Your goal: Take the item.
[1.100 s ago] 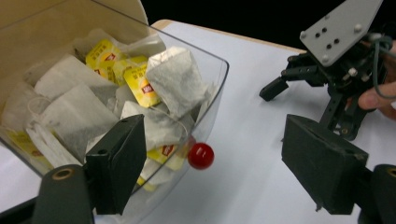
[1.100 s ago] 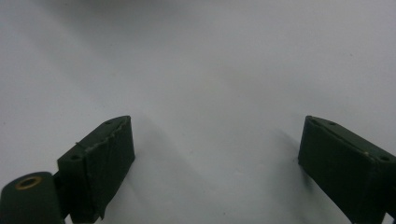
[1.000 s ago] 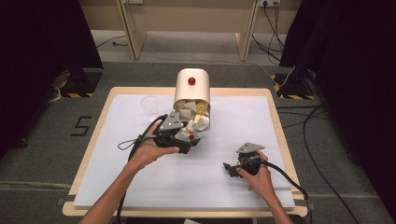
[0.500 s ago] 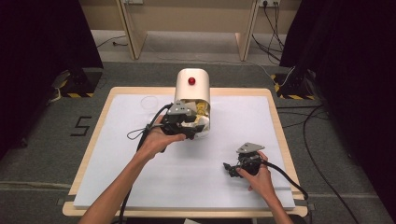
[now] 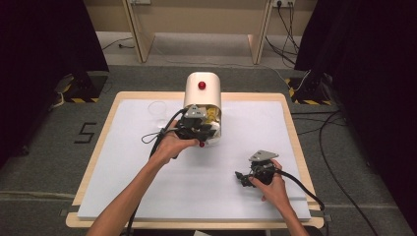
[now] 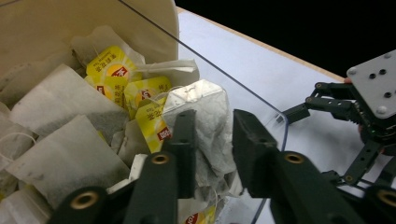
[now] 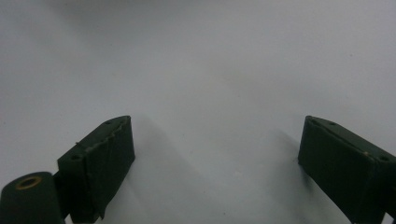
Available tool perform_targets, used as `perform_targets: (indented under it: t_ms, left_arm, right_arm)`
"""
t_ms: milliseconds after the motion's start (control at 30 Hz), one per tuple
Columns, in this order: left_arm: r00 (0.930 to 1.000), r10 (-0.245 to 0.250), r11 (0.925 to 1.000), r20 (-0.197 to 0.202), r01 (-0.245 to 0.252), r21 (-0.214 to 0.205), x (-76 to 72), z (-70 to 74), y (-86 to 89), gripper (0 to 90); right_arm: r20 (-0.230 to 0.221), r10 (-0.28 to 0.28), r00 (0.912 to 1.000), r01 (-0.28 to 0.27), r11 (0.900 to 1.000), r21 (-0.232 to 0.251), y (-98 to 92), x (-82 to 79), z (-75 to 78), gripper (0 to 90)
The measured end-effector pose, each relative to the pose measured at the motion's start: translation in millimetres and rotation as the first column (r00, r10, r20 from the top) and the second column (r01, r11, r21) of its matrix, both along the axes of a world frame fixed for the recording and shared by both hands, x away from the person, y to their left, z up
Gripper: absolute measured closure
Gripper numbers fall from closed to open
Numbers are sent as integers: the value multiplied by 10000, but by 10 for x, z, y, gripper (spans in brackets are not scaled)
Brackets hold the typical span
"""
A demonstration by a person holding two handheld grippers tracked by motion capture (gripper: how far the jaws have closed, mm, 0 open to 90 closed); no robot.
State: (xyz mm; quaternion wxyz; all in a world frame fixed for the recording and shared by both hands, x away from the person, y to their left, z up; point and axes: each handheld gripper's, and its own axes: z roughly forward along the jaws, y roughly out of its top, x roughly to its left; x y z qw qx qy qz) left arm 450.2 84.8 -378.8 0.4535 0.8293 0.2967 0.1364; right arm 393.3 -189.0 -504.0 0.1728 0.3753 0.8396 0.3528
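Observation:
A cream, round-topped container (image 5: 202,93) with a red knob (image 5: 201,85) stands at the table's far middle, its front full of tea bags. My left gripper (image 5: 209,129) reaches into that front. In the left gripper view its jaws (image 6: 212,135) stand a little apart on either side of an upright white tea bag (image 6: 210,116), among several bags with yellow tags (image 6: 109,63). My right gripper (image 5: 241,176) rests low at the right front of the white table sheet. In the right gripper view it (image 7: 215,158) is wide open over the bare sheet.
A clear glass cup (image 5: 158,112) stands left of the container. The container's clear wall (image 6: 243,93) runs just right of my left jaws. The other gripper (image 6: 369,93) lies beyond it. A wooden rim (image 5: 290,123) borders the white sheet.
My left gripper has moved forward and up from the table into the container's front among the tea bags. The right gripper has stayed where it was.

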Motion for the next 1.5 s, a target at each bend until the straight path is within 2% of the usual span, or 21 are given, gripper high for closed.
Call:
perform_targets:
  t_ms: [67, 100, 233, 400, 533, 667, 833, 1067, 1200, 1467, 1500]
  left_arm:
    - [10000, -17, 10000, 93, 16, 70, -1, -2, -5, 788]
    - [9995, -77, 9997, 320, 69, 235, -5, -9, -19, 808]
    - [9990, -127, 9996, 437, 115, 272, -8, -8, -24, 873]
    - [9973, -173, 9994, 714, 151, 319, -31, 30, 1, 887]
    - [9945, -65, 10000, 1047, 57, 79, -66, 155, 79, 889]
    - [9931, -93, 10000, 1172, 95, -16, -97, 242, 135, 888]
    - [9914, -189, 9994, 1295, 225, -262, -154, 373, 253, 889]
    - [9879, -121, 9992, 1548, 180, -367, -220, 464, 386, 888]
    - [9869, 66, 9991, 1610, 0, -414, -259, 506, 540, 888]
    - [9823, 666, 9954, 1749, -533, -800, -296, 599, 881, 888]
    - [9823, 666, 9954, 1749, -533, -800, -296, 599, 881, 888]
  right_arm:
    - [22, 10, 10000, -10, 10000, -20, -2, 1, 1, 111]
    - [47, 27, 10000, -27, 10000, -37, -3, 2, 0, 111]
    - [14, 5, 10000, -5, 10000, -13, -1, 0, 1, 111]
    - [5, 6, 10000, -6, 10000, -6, -1, 1, 0, 110]
    - [12, 3, 10000, -3, 10000, -10, -1, 0, 0, 110]
    - [28, 13, 10000, -13, 10000, -31, -2, 0, 1, 111]
    - [46, 31, 10000, -31, 10000, -42, -3, 2, 0, 111]
    - [2, -7, 10000, 7, 10000, -5, 0, -1, 1, 111]
    - [23, 2, 10000, -2, 10000, -24, -1, 0, 1, 111]
    - [-5, 1, 10000, -1, 10000, 3, 0, 0, 0, 110]
    - [-2, 0, 10000, 0, 10000, 1, 0, 0, 0, 110]
